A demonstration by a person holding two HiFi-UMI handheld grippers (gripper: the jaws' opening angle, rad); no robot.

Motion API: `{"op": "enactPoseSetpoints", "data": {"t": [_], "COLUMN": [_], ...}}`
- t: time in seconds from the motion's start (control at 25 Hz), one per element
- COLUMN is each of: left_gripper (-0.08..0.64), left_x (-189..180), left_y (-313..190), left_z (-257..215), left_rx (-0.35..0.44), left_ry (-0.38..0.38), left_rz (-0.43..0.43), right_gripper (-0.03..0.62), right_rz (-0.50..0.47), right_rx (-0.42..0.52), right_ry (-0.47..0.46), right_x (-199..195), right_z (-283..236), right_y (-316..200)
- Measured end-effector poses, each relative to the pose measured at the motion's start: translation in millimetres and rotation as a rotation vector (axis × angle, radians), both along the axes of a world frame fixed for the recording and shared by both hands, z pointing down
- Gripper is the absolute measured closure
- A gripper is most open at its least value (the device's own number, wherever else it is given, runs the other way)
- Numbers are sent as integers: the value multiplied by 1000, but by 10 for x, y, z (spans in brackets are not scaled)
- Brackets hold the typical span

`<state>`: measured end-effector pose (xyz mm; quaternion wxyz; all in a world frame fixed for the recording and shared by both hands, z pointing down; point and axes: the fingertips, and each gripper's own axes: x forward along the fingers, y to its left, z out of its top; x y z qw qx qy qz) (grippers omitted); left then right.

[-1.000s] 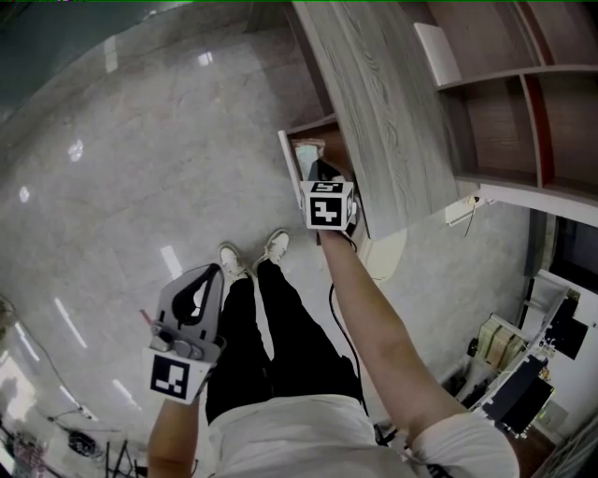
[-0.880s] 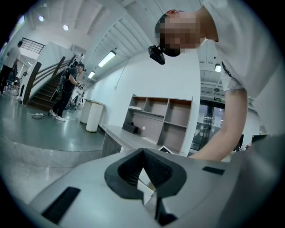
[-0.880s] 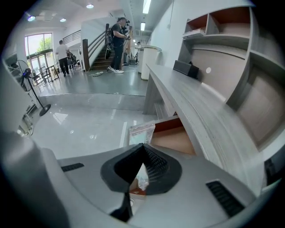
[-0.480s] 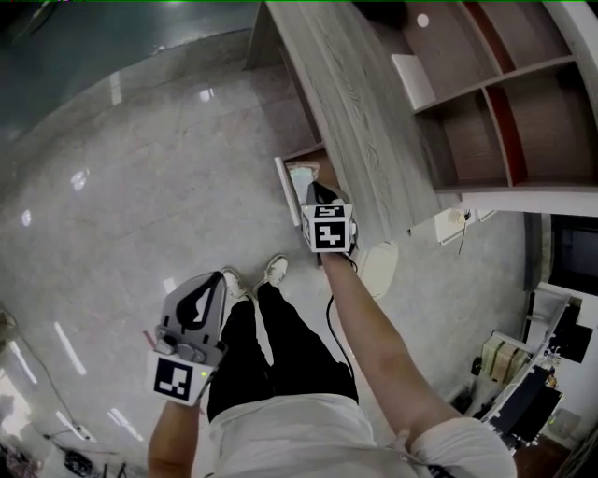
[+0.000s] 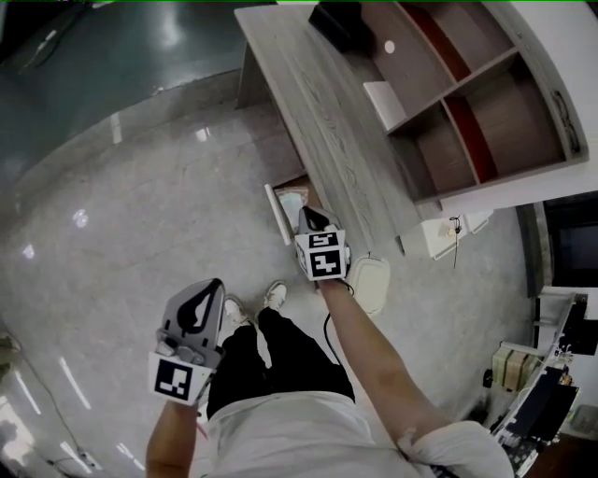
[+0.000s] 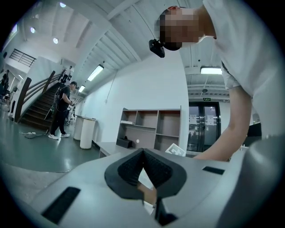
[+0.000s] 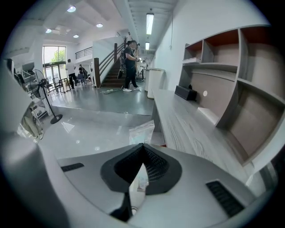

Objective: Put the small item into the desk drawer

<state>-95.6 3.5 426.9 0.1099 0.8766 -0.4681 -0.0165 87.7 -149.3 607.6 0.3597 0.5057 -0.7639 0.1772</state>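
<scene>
Your right gripper point(image 5: 305, 215) hangs just over the open drawer point(image 5: 277, 213), which sticks out from the front edge of the table point(image 5: 327, 103) near the middle of the head view. In the right gripper view its two jaws meet at their tips and nothing is pinched between them, so this gripper is closed and empty. The small item, a clear plastic bag point(image 5: 291, 200), lies inside the drawer, at about 11 o'clock from the right gripper and very near its tips; whether the tips touch the bag I cannot tell. In the right gripper view the same bag shows just past the tips, toward 12 o'clock, with the long grey table running away at 1 o'clock. Your left gripper point(image 5: 211, 286) is well apart from the drawer, at about 7 o'clock from it, above the shiny floor point(image 5: 140, 187) and beside your legs. In the left gripper view its jaws are also together at the tips and they hold nothing. On the table, at 1 o'clock from the drawer, stands a shelf unit point(image 5: 448, 121) with open compartments. A black box point(image 5: 341, 21) sits at the far end of the table, and a white flat sheet point(image 5: 385, 101) lies against the shelf unit. A white rounded thing point(image 5: 372, 285) is on the floor at 4 o'clock from the right gripper, close to your forearm.
</scene>
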Motion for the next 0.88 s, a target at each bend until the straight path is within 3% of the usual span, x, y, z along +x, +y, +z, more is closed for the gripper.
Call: {"op": "enactPoseSetpoints", "data": {"t": [0.28, 0.88], "left_gripper": [543, 543], "left_x": [73, 37], "left_y": [33, -78], "left_z": [-487, -1093], "left_rx": [93, 222], "left_ry": [-8, -28], "left_rz": [8, -41], "right_gripper": [571, 571], "right_rz": [-53, -31], "right_rx": [100, 349], "right_ry": [-55, -207], "right_x": [-19, 364], "right_z": [-668, -1994], "right_y": [181, 398]}}
